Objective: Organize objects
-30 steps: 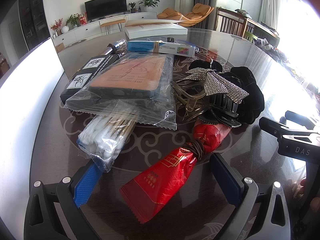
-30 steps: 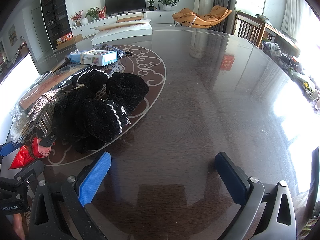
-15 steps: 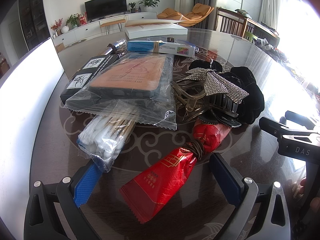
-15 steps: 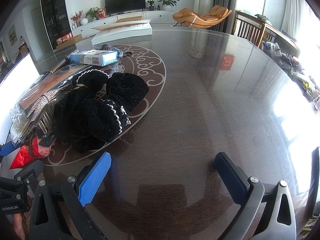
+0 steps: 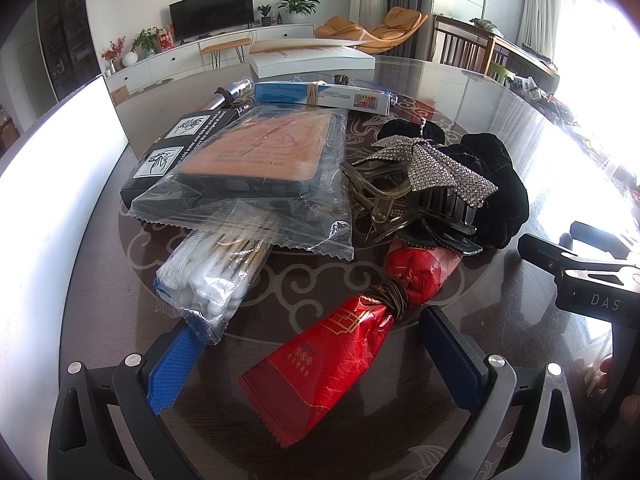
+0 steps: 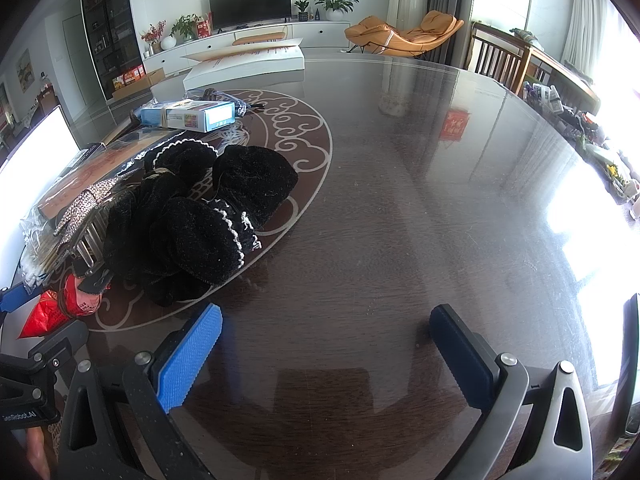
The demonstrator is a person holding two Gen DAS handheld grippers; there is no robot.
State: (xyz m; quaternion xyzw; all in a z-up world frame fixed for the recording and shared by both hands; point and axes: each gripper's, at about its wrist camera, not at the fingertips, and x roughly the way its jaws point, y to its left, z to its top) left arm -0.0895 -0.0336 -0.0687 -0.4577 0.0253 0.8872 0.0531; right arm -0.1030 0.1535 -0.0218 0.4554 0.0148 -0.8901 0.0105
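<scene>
1. Hovering low over the dark glossy table [image 5: 100, 280], the left tool [image 5: 308, 352] has its two blue pads spread wide and grips nothing.
2. One clear bag of cotton swabs [image 5: 212, 280] lies just ahead of the left tool's left pad, its near end overlapping that pad's tip in the left wrist view; whether they touch I cannot tell.
3. One red foil packet [image 5: 324, 368], cinched by one brown band, lies between the left tool's pads, untouched, and runs forward and to the right.
4. Farther ahead sits one orange-faced slab in a clear bag [image 5: 256, 160], resting partly on one black box [image 5: 176, 144] with two white labels; beyond them lie one blue and white carton [image 5: 320, 96] and one larger white box [image 5: 312, 60].
5. Ahead and to the right of the left tool: one translucent claw clip [image 5: 376, 200], one clip with a rhinestone bow [image 5: 436, 168], and a heap of black velvet scrunchies [image 5: 496, 192]; I cannot count them.
6. The right tool [image 6: 326, 352] is also wide open and empty, with only bare table between its pads.
7. From the right tool, the scrunchie heap lies ahead to the left, near its left pad, and the red packet shows at the far left edge.
</scene>
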